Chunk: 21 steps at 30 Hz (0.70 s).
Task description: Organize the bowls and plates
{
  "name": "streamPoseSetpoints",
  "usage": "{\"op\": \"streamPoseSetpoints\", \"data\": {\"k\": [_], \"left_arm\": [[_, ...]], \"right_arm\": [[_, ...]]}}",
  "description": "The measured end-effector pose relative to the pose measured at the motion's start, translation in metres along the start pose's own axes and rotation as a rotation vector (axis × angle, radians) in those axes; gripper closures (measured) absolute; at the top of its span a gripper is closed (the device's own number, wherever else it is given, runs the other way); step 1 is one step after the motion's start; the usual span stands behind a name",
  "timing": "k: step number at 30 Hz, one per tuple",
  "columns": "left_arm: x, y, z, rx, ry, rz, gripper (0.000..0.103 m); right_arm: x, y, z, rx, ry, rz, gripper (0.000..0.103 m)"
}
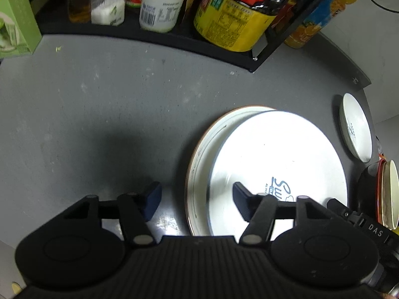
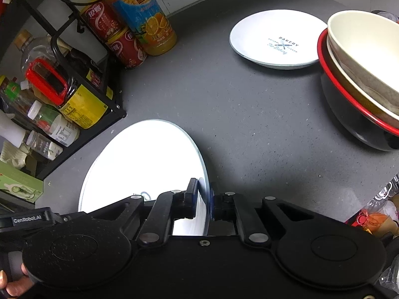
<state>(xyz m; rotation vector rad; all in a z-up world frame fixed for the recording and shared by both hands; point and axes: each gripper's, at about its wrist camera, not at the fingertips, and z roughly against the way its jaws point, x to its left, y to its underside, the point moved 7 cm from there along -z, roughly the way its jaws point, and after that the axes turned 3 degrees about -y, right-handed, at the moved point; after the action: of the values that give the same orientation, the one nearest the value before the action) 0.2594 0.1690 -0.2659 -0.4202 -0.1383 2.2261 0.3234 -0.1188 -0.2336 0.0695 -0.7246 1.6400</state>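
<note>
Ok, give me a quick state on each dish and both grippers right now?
Left gripper: open, nothing between its fingers.
Right gripper: shut on the top plate's rim.
Top plate: lying offset on the bottom plate.
Bottom plate: flat on the counter.
Small plate: flat, alone.
Black bowl: upright, holding nested cream bowls.

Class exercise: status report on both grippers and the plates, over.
Left gripper open, nothing held. Right gripper shut on top plate's rim, over bottom plate. Counter clear ahead.
</note>
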Motion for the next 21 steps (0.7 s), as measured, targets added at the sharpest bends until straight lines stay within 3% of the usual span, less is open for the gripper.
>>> {"op": "streamPoseSetpoints", "data": {"k": [1, 5, 11, 17, 21], "left_arm": [[0.002, 0.001, 0.000, 0.001, 0.004, 0.004, 0.060], [0.009, 0.003, -0.003, 0.030, 0.035, 0.043, 0.076], [0.020, -0.002, 0.000, 0.022, 0.054, 0.086, 0.079], [0.015, -0.001, 0.003, 0.018, 0.030, 0.061, 0.078], [0.010, -0.007, 0.017, -0.039, 0.031, 0.049, 0.075]], "right_arm": [[0.001, 0.000, -0.001, 0.001, 0.003, 0.008, 0.093], [0.004, 0.005, -0.007, 0.019, 0.000, 0.028, 0.092], [0.009, 0.011, -0.011, 0.038, 0.003, 0.051, 0.090], [0.008, 0.008, -0.008, 0.067, 0.018, 0.045, 0.084], [0.012, 0.004, 0.002, 0.075, 0.029, 0.068, 0.072]]}}
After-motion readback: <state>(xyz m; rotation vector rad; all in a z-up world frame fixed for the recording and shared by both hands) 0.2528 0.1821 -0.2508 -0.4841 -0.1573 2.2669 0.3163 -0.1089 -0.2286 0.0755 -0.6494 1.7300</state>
